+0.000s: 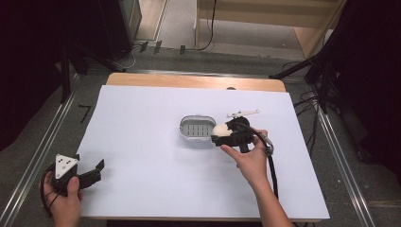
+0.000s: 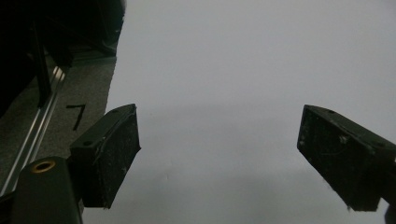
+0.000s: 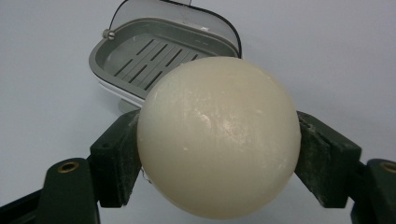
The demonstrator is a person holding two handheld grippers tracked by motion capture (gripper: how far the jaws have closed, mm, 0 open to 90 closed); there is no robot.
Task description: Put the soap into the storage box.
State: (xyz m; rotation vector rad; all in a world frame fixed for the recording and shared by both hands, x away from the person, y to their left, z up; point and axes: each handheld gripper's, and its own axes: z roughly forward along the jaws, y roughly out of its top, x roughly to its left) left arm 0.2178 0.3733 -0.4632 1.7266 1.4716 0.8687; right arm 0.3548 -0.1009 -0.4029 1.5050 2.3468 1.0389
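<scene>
A cream-white round soap bar is clamped between the two black jaws of my right gripper. In the high view that gripper holds the soap just off the right rim of a grey soap dish. The dish has a slatted floor and nothing lies in it. My left gripper rests at the table's front left corner, its jaws wide open with only white surface between the pads.
A white sheet covers the wooden table. A small white lever-like piece lies just behind my right gripper. A "7" is marked on the grey floor to the left. Dark stands and cables flank the table.
</scene>
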